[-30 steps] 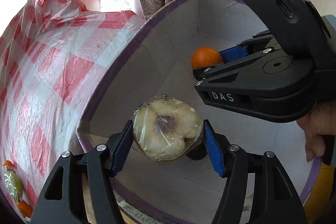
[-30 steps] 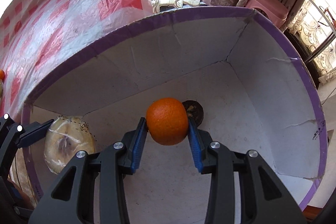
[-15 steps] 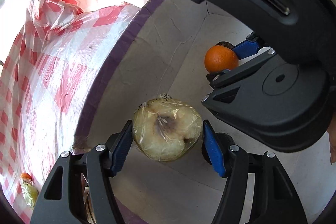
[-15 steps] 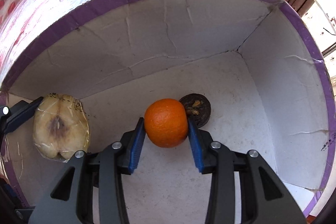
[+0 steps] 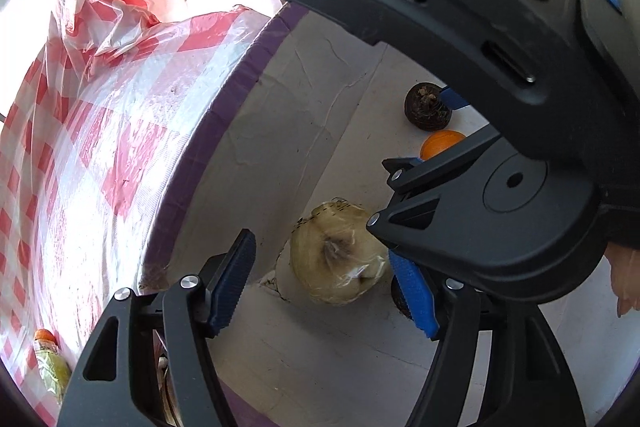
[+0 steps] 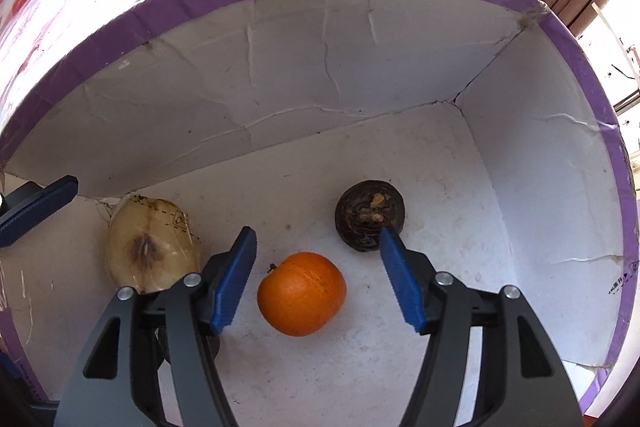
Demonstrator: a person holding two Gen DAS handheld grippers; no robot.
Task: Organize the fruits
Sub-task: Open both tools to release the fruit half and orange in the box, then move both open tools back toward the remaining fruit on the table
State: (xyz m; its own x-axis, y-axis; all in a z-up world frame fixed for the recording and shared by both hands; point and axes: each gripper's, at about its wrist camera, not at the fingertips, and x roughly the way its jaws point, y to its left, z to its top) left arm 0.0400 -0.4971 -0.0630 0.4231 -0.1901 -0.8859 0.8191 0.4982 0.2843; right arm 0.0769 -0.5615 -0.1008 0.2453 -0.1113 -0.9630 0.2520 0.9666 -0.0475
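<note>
Container: I see a white cardboard box [image 6: 360, 75] with a purple rim; both grippers point down into it.
Right gripper [image 6: 318, 277]: jaws opening, pads clear of the fruit on both sides; nothing is pinched.
Orange [image 6: 302, 293]: resting on the box floor directly between the right pads, slightly nearer the left-hand pad in that view. It is round, so no long axis governs the approach.
Left gripper [image 5: 324, 287]: jaws opening; the pad on the wall side stands well off the wrapped fruit, and the other pad sits just beside it. I cannot tell whether that pad touches.
Wrapped pale fruit half [image 5: 340, 257]: on the box floor near the corner by the side wall, cut face up, between the left pads.
Dark round fruit [image 6: 370, 215]: on the floor beyond the orange, just past the right gripper's far pad tip.
Governing relation: each fruit lies straight ahead of its own gripper; I judge both placed, so retreat should go straight back along the fingers.
Risk: the right gripper's housing [image 5: 500, 207] crowds the left gripper's pad.
</note>
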